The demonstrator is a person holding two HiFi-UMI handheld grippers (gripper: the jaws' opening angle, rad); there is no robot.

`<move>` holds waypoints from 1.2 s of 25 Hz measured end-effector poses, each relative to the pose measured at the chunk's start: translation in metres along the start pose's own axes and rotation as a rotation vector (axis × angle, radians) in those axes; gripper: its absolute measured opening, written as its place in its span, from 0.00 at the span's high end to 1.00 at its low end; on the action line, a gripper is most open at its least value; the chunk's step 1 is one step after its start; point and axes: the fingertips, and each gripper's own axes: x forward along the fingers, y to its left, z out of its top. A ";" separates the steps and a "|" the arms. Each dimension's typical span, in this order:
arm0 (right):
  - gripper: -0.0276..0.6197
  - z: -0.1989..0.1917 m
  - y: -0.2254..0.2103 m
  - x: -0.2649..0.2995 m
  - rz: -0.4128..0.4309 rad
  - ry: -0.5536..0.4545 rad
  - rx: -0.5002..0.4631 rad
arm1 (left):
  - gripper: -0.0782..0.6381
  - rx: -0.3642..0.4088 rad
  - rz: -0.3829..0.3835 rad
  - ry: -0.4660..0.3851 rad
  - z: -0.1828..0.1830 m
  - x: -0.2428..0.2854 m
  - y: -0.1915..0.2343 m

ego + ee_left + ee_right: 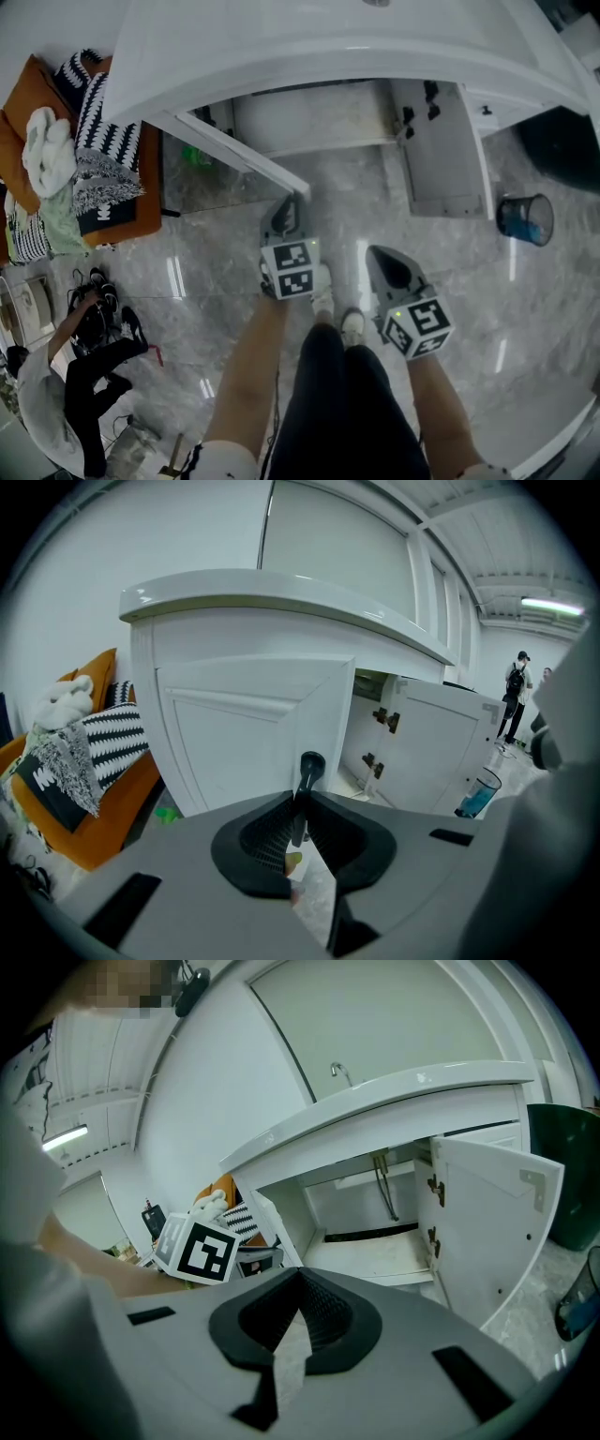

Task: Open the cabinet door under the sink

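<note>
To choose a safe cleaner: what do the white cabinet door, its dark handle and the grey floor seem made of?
White framed cabinet door: probably painted wood or board, satin; smooth, even colour.
Dark slim handle: perhaps coated metal; faint sheen.
Grey veined floor: polished stone or tile; it mirrors lights.

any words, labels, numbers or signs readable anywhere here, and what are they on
No readable words, numbers or brands anywhere.
Marker cube on the left gripper: black-and-white square code patterns, no letters.
Marker cube on the right gripper: the same kind of pattern, no letters.
Dark cushion on the orange sofa: white marks, too blurred to read.
White sink cabinet, black door handle, blue waste bin: no print visible.
</note>
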 end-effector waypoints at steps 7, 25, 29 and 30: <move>0.95 0.000 0.008 0.000 0.017 0.004 -0.012 | 0.83 -0.014 0.021 0.001 -0.011 -0.015 0.011; 0.95 -0.003 0.034 0.007 0.099 0.021 -0.059 | 0.83 -0.082 0.144 0.001 -0.043 -0.058 0.058; 0.95 -0.005 0.041 0.008 0.115 0.022 -0.067 | 0.84 -0.082 0.177 0.002 -0.050 -0.068 0.074; 0.95 -0.005 0.042 0.008 0.119 0.023 -0.071 | 0.84 -0.081 0.186 0.003 -0.052 -0.071 0.078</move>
